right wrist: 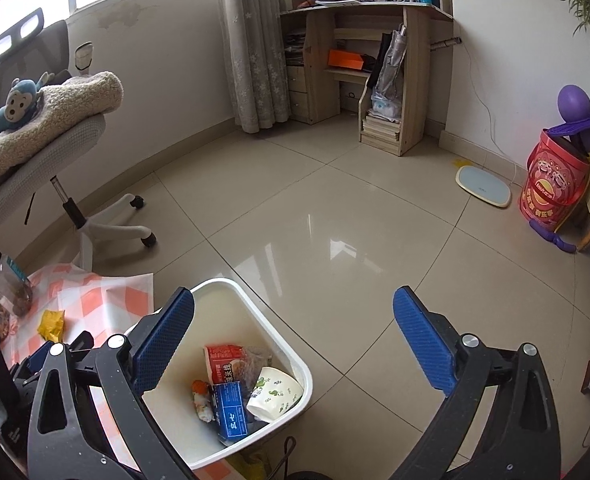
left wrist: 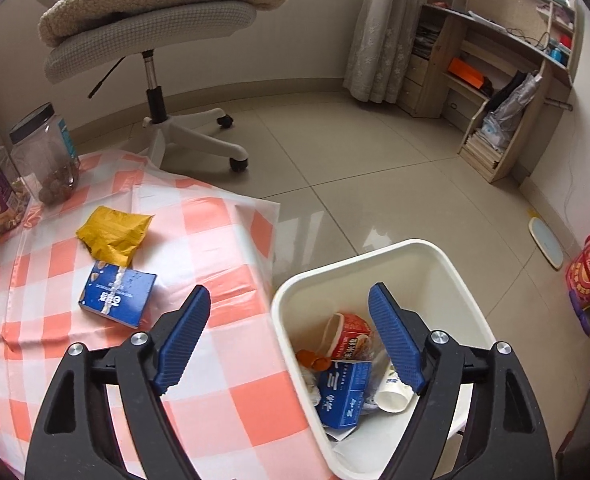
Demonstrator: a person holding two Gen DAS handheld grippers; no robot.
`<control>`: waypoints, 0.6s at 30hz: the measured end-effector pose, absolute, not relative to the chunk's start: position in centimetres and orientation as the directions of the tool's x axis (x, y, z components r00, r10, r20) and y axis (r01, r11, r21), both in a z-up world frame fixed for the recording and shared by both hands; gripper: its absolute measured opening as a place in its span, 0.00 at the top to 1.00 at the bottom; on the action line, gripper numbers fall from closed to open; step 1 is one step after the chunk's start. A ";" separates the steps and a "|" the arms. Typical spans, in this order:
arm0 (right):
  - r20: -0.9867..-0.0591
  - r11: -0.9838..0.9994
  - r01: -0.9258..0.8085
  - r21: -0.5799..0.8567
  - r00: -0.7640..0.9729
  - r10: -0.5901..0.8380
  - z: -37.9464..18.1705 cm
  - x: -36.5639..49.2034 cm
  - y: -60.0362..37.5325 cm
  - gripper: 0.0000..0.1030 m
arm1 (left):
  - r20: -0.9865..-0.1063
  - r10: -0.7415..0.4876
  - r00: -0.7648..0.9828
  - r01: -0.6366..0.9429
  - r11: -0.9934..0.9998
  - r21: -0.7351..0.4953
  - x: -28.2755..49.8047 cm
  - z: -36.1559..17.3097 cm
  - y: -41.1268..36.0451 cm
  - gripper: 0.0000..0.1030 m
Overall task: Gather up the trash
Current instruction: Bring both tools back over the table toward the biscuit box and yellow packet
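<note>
A white trash bin (left wrist: 451, 276) stands on the floor beside the table; it also shows in the right wrist view (right wrist: 251, 300). Inside lie a blue carton (left wrist: 343, 396), a red noodle cup (left wrist: 351, 336) and a paper cup (right wrist: 275, 394). On the checked tablecloth (left wrist: 223, 412) lie a crumpled yellow wrapper (left wrist: 113, 234) and a blue box (left wrist: 117, 300). My left gripper (left wrist: 289, 300) is open and empty, over the table edge and bin. My right gripper (right wrist: 293, 304) is open and empty, above the bin and floor.
Two clear jars (left wrist: 45, 156) stand at the table's far left. An office chair (left wrist: 155, 40) with a blanket is behind the table. A wooden desk (right wrist: 375, 60), a scale (right wrist: 483, 186) and a red drum (right wrist: 551, 184) stand by the far wall.
</note>
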State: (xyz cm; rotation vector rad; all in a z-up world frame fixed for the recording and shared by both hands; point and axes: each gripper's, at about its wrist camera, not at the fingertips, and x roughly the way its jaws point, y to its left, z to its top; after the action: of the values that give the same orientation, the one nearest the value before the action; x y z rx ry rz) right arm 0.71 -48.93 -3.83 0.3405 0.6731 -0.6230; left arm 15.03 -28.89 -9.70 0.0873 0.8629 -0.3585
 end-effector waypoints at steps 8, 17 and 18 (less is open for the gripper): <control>-0.671 0.824 0.561 0.080 0.642 -0.372 -3.4 2.4 -46.0 0.07 | -0.814 -0.185 0.551 0.036 0.979 -0.198 19.4 -12.3 -21.1 0.19; -0.687 0.850 0.518 0.096 0.653 -0.320 -3.4 3.6 -44.9 0.07 | -0.901 -0.031 0.433 -0.391 0.894 -0.219 25.5 -15.4 -16.5 0.19; -0.690 0.850 0.517 0.099 0.651 -0.316 -3.5 3.7 -44.8 0.07 | -0.911 -0.012 0.413 -0.417 0.887 -0.200 26.1 -15.9 -16.4 0.19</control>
State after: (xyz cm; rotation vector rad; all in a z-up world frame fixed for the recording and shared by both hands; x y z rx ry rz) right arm 3.69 -44.83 -3.50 0.3007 0.7195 -0.4810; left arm 26.10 -16.41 -15.86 -0.4329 1.1252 0.2647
